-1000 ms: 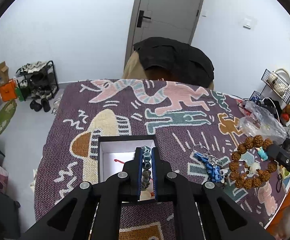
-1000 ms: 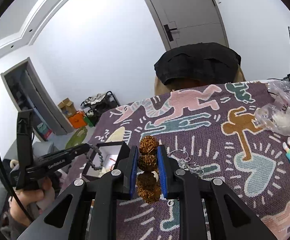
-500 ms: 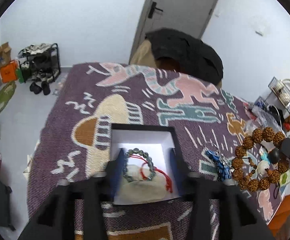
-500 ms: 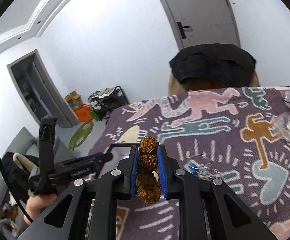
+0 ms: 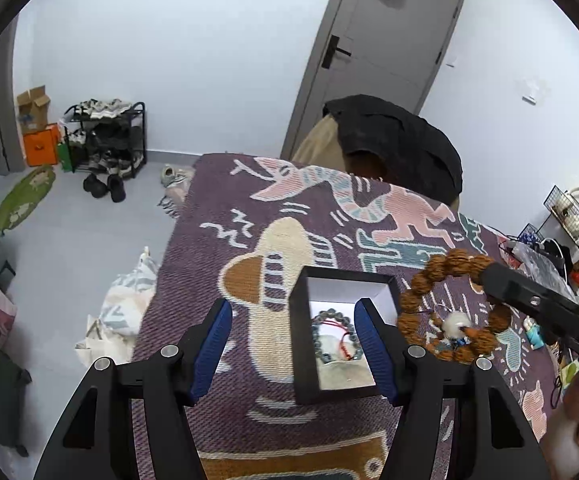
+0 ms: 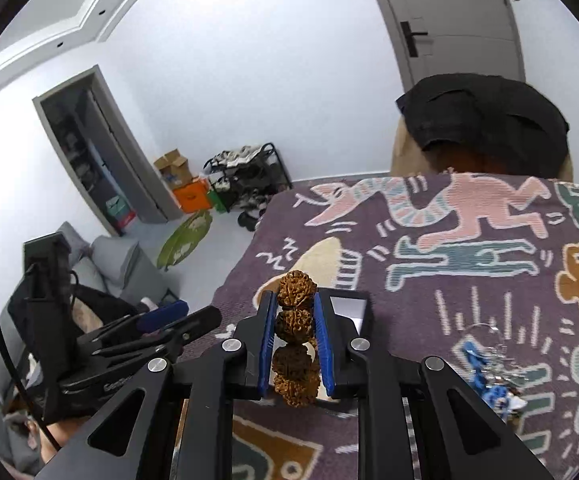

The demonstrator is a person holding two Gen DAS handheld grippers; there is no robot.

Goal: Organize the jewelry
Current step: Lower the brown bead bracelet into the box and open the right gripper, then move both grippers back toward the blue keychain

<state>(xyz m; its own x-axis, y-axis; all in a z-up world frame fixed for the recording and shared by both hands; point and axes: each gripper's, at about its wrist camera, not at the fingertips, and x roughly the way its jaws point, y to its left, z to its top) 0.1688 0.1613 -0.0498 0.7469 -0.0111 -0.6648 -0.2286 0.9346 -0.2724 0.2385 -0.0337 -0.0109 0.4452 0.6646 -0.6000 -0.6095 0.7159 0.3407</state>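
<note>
Purple patterned cloth covers the bench, and at its centre sits an open black box already holding a grey bead bracelet. At the box's 3 o'clock, the right claw is clamped on a brown seed bracelet, which hangs as a loose loop. Its knobbly beads look light, hard and grippy; pinching two or three together seems safest. The left claw is opening, empty, at 9 o'clock.
</note>
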